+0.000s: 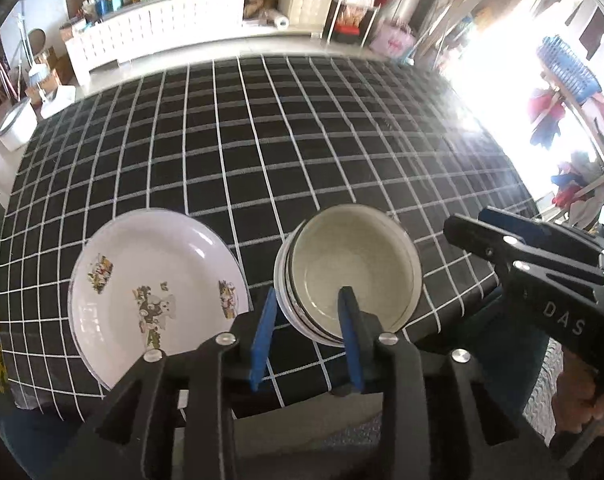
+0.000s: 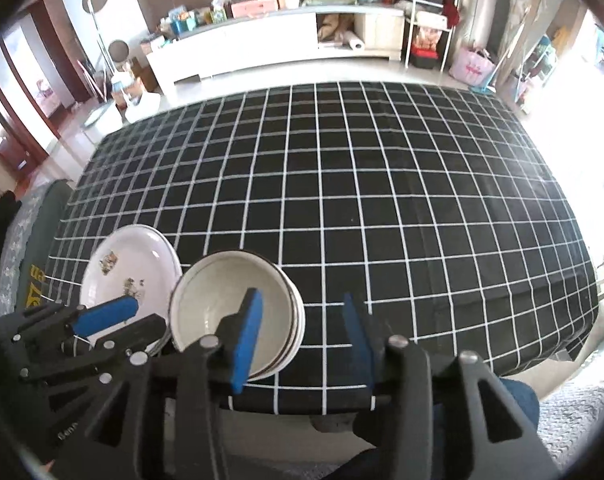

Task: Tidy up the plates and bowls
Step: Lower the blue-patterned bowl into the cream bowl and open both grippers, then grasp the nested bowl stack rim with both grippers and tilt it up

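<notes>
A stack of pale bowls sits near the front edge of the table; it also shows in the right wrist view. A white plate with cartoon prints lies to its left, also seen in the right wrist view. My left gripper is open, its blue fingers astride the near left rim of the bowl stack. My right gripper is open and empty, just right of the stack; it appears in the left wrist view at the right.
The table carries a black cloth with a white grid; its front edge is right below the grippers. A white cabinet and shelves stand across the floor beyond the table.
</notes>
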Action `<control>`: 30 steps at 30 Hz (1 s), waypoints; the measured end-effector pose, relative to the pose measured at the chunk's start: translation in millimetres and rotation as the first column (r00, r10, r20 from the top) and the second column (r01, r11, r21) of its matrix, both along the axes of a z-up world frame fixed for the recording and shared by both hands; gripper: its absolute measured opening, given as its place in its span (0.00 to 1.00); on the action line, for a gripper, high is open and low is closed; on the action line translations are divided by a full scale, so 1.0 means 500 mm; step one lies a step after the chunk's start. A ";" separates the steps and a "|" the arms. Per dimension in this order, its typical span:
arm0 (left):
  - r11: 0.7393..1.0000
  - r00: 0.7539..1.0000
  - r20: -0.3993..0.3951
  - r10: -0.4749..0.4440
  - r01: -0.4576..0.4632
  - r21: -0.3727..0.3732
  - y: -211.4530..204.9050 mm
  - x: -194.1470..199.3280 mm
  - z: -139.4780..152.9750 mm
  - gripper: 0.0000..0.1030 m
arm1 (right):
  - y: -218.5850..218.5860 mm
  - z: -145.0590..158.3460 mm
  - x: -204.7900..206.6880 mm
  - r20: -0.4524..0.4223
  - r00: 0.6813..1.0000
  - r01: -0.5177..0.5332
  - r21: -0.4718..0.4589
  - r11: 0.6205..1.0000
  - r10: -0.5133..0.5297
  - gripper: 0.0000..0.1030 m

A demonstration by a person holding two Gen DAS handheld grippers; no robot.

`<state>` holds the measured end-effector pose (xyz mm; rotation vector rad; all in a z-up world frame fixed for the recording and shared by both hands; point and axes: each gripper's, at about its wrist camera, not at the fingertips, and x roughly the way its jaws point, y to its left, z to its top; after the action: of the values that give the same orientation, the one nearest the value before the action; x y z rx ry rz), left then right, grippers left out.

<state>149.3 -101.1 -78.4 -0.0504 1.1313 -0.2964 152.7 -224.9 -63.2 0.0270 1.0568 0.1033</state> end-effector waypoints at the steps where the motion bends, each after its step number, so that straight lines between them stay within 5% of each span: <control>1: 1.000 0.999 0.036 0.004 -0.003 -0.024 0.005 -0.013 0.011 0.39 | 0.000 0.002 -0.007 0.011 1.000 0.000 0.009 1.000 0.000 0.49; 12: 0.996 0.981 0.183 -0.069 0.077 -0.039 0.019 -0.095 0.035 0.53 | -0.001 -0.003 -0.074 0.093 0.992 0.076 0.069 0.995 -0.082 0.52; 30: 0.977 0.995 -0.027 -0.096 0.089 -0.194 0.071 -0.021 -0.077 0.53 | -0.009 -0.105 -0.053 -0.043 0.982 0.188 0.144 0.972 -0.183 0.73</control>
<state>138.9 -65.7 -117.1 -0.1749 1.1395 -0.4892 126.4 -229.4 -115.7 0.2614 1.0691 0.0112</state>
